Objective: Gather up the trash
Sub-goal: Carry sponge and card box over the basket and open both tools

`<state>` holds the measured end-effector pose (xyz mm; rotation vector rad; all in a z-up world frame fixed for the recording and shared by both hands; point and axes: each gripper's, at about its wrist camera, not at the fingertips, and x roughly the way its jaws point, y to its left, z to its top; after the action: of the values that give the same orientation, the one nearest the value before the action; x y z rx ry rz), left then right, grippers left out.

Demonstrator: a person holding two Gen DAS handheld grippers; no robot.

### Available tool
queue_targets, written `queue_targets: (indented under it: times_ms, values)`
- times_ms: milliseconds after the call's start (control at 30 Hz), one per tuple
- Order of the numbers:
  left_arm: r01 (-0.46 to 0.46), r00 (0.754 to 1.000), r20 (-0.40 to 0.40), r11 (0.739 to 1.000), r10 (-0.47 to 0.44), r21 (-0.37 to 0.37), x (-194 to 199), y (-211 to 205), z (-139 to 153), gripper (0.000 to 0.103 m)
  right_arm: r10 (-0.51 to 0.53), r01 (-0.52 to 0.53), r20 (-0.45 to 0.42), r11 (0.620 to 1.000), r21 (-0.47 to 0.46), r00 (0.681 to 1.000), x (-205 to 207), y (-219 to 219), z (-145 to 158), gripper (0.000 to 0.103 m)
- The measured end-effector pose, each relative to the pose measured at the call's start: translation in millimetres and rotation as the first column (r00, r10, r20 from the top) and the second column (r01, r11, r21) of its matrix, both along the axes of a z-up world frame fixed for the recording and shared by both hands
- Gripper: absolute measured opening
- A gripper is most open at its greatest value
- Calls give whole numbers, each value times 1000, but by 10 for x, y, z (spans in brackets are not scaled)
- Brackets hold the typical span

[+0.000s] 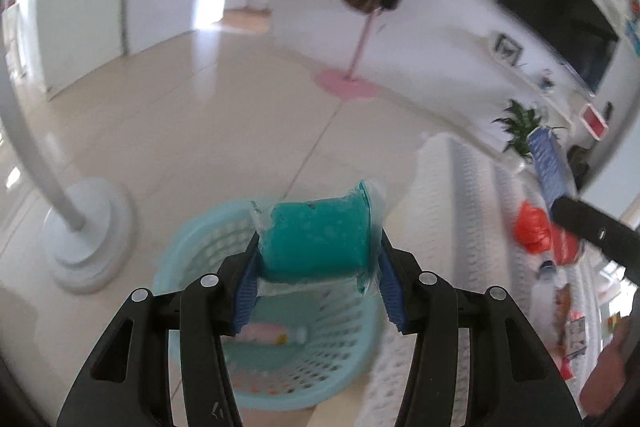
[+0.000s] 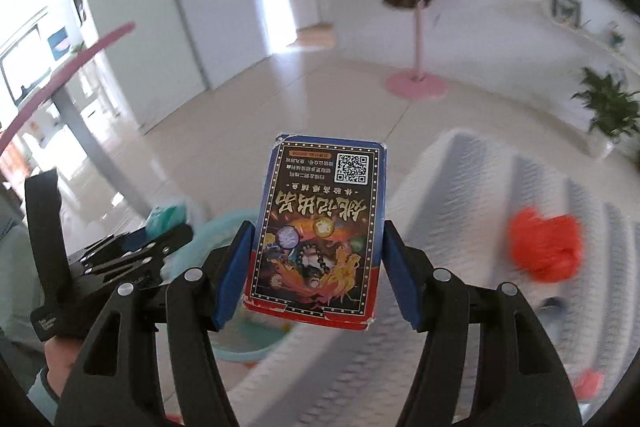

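Observation:
My left gripper (image 1: 318,259) is shut on a teal packet (image 1: 316,235) in clear wrap and holds it above a light blue plastic basket (image 1: 192,251) on the floor. A pink wrapper (image 1: 264,333) lies in the basket. My right gripper (image 2: 318,267) is shut on a blue and red printed card box (image 2: 320,231) held over the white table edge (image 2: 460,187). The box also shows in the left wrist view (image 1: 546,163). The left gripper (image 2: 160,239) with its teal packet (image 2: 168,213) shows at the left of the right wrist view, over the basket (image 2: 208,231).
A crumpled orange bag (image 2: 544,247) lies on the white table, with more packets and a bottle (image 1: 556,275) near its edge. A white lamp base (image 1: 88,235) stands left of the basket. A pink coat stand (image 1: 348,87) and a potted plant (image 2: 608,107) stand farther off.

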<state>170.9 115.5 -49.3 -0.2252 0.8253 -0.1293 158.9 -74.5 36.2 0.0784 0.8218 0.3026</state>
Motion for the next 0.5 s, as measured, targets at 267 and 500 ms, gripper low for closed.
queue_targets:
  times_ms: [267,500]
  values:
    - [-15,970,-242,1000,20,23,218,320,-444,50,51,-40,-278,998,45,959,374,576,-893,60]
    - [-5,968,-249,999,17,48,257,390,-455,58,62,-15,-414,993,117,908,447,740,-1265,61]
